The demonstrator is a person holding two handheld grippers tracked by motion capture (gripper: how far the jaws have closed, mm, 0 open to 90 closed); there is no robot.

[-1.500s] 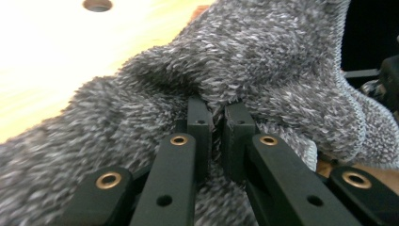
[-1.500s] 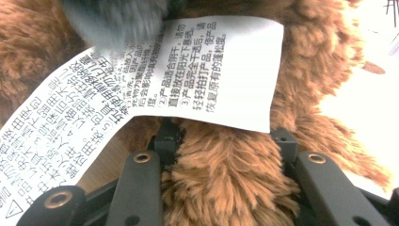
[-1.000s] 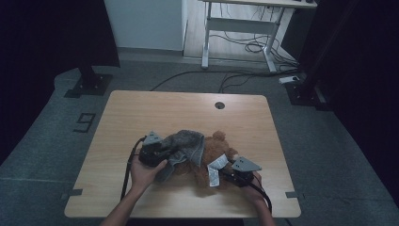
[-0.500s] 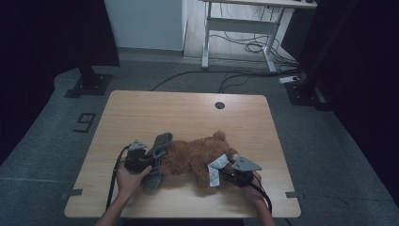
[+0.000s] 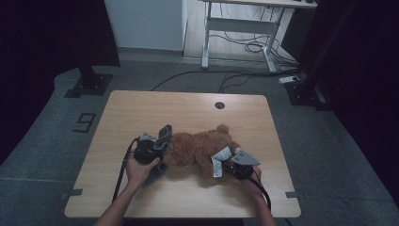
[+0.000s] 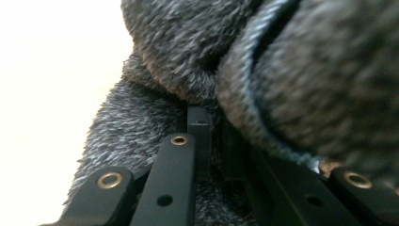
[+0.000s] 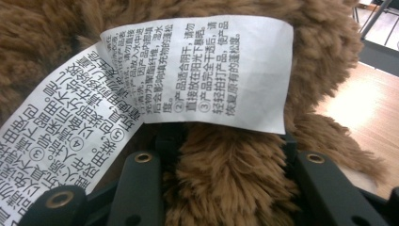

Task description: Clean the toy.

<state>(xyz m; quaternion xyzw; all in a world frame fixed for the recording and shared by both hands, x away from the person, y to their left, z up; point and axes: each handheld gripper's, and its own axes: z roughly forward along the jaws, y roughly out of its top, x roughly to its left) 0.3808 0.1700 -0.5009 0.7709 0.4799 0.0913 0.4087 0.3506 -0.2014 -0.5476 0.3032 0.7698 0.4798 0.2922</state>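
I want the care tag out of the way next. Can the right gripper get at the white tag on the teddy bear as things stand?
Probably not right away. The white tag lies just beyond the right gripper, nothing between, but its jaws are clamped on the teddy bear fur and must let go first.

You face a light wooden surface [image 5: 188, 113] on a grey floor [image 5: 42, 146] marked "9" [image 5: 84, 122]. Far behind it stands a white-legged desk [image 5: 235, 33] with loose cables [image 5: 244, 44]; dark curtains [image 5: 47, 37] flank both sides.
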